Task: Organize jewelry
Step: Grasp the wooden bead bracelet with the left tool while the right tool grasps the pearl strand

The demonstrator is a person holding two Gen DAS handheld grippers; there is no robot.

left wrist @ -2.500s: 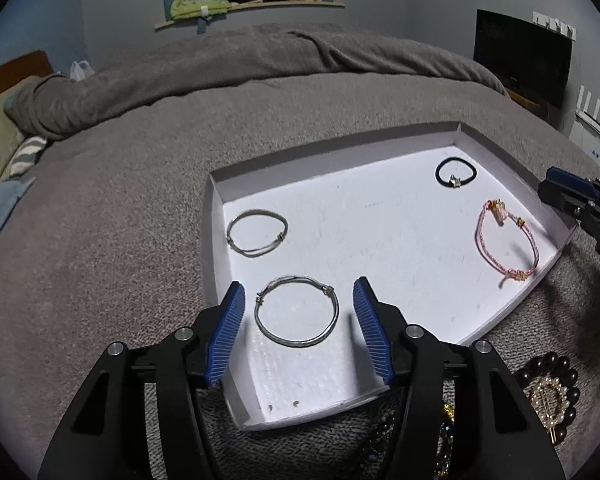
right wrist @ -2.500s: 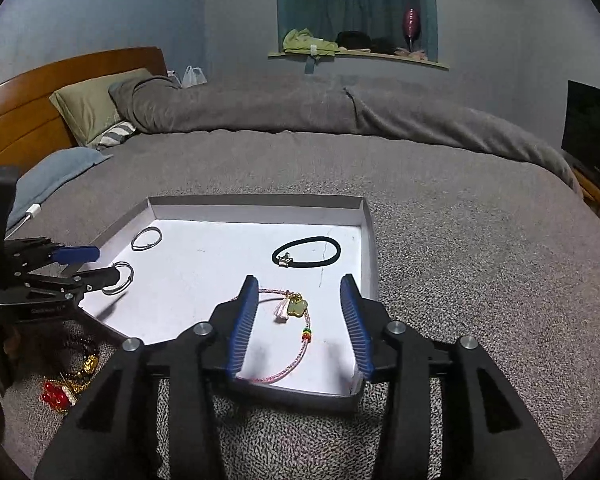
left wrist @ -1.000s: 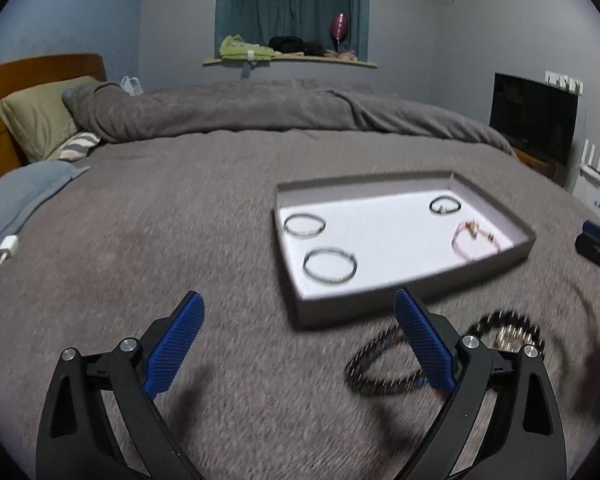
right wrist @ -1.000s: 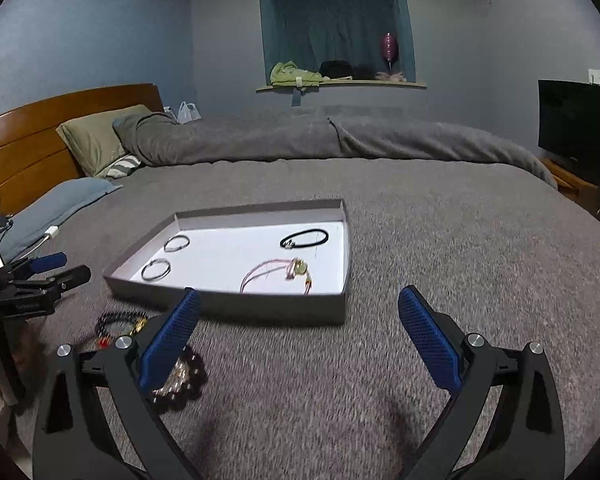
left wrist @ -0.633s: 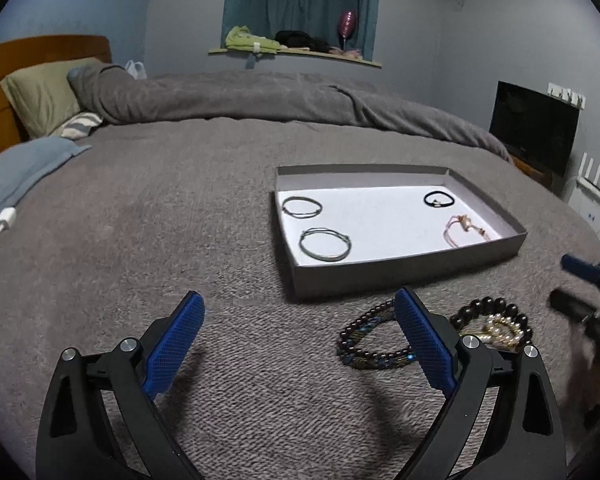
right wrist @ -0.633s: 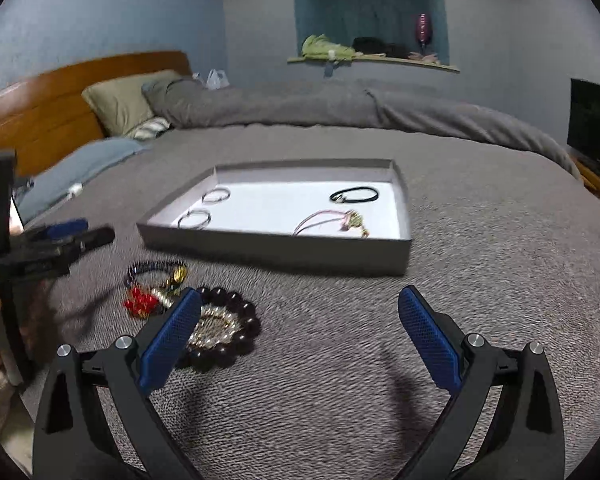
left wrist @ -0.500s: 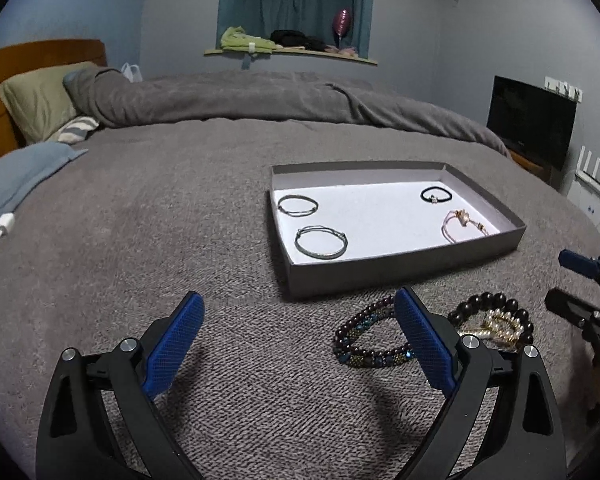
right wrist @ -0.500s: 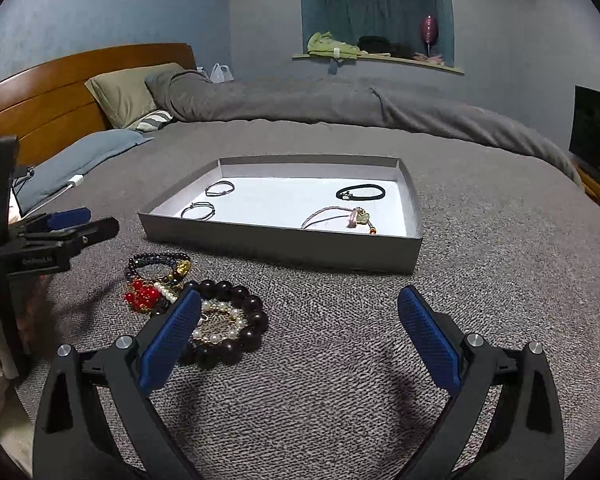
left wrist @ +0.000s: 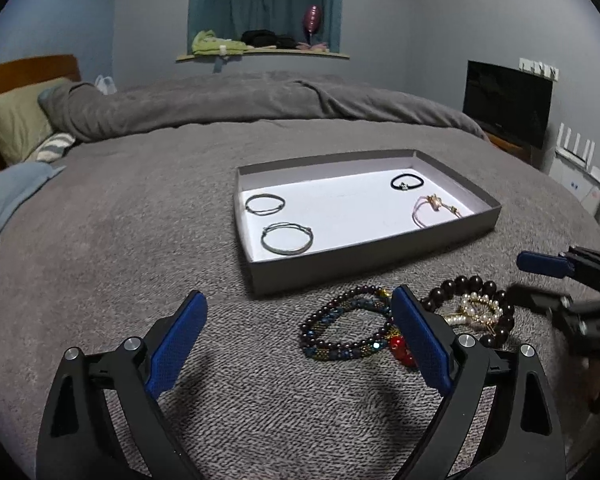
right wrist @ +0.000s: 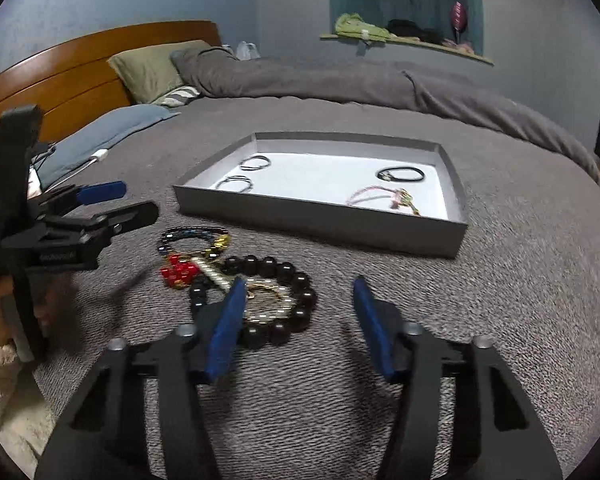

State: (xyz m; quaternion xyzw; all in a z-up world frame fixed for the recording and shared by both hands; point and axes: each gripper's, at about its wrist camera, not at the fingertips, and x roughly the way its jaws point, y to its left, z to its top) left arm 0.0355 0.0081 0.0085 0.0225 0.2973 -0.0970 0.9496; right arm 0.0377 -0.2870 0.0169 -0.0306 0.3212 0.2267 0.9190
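On grey bedspread (left wrist: 140, 240) (bedroom): tray (left wrist: 372, 258), bracelets (left wrist: 346, 330).

Your left claw (left wrist: 298, 334) hangs wide open over the grey bed (left wrist: 140, 240), short of the tray (left wrist: 372, 258).

Its right blue finger (left wrist: 418, 340) overlaps the near edge of the beaded bracelets (left wrist: 346, 328) lying on the bed just in front of the tray, with a ring of large dark beads (left wrist: 476, 310) and a small pearl loop (left wrist: 480, 312) beside them. Inside the tray you see two thin metal bangles (left wrist: 286, 238) at the left, a black hair tie (left wrist: 407, 182) at the far right and a pink cord bracelet (left wrist: 432, 210) near it. Your right claw (left wrist: 540, 280) reaches in from the right edge, its jaws apart, beside the dark beads.
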